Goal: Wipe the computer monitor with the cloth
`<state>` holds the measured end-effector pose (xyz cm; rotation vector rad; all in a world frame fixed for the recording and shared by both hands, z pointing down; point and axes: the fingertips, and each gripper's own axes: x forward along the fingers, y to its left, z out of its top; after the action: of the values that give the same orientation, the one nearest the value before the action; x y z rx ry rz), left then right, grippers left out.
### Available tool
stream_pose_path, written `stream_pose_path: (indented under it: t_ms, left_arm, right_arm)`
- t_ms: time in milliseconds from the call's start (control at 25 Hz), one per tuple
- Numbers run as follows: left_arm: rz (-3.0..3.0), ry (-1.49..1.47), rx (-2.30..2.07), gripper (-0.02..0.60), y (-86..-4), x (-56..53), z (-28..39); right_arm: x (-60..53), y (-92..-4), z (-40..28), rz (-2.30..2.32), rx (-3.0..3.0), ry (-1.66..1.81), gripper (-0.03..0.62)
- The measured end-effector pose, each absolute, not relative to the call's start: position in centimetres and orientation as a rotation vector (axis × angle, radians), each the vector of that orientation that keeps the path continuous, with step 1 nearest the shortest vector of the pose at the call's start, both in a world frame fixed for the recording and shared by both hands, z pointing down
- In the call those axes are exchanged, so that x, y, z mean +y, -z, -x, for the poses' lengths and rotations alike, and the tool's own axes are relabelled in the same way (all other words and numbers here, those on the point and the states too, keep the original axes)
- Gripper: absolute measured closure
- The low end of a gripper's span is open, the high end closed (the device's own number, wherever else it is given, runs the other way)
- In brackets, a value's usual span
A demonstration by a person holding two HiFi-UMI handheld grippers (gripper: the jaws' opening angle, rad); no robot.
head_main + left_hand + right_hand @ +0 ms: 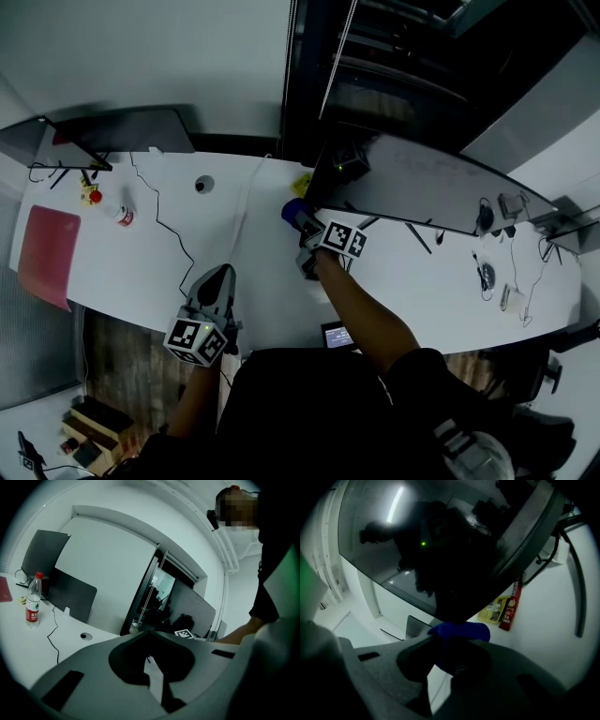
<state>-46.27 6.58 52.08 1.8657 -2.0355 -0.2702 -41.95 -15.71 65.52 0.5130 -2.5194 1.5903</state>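
Note:
A wide dark monitor stands tilted on the white desk, right of centre. My right gripper is at the monitor's lower left corner, shut on a blue cloth. In the right gripper view the blue cloth bunches between the jaws of the right gripper, right under the glossy screen. My left gripper hovers over the desk's front edge, away from the monitor. In its own view the left gripper is shut with nothing in it, and the monitor shows beyond it.
A water bottle, a red mat and a second screen are at the desk's left. A black cable runs across the middle. Yellow and red packets lie by the monitor's base. Cables and small devices sit at the right.

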Motion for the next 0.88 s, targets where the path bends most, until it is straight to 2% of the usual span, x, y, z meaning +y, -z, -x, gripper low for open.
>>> stream_pose_path:
  t_ms: [480, 880]
  left_arm:
    - [-1.875, 0.264, -2.032, 0.588, -51.8, 7.0, 45.6]
    - [-1.894, 0.272, -2.048, 0.588, -51.0, 6.4, 45.6]
  right_arm:
    - [-16.5, -61.4, 42.8, -0.647, -2.622, -1.65, 0.533]
    - [-16.5, -56.5, 42.7, -0.583, -2.725, -1.662, 0.533]
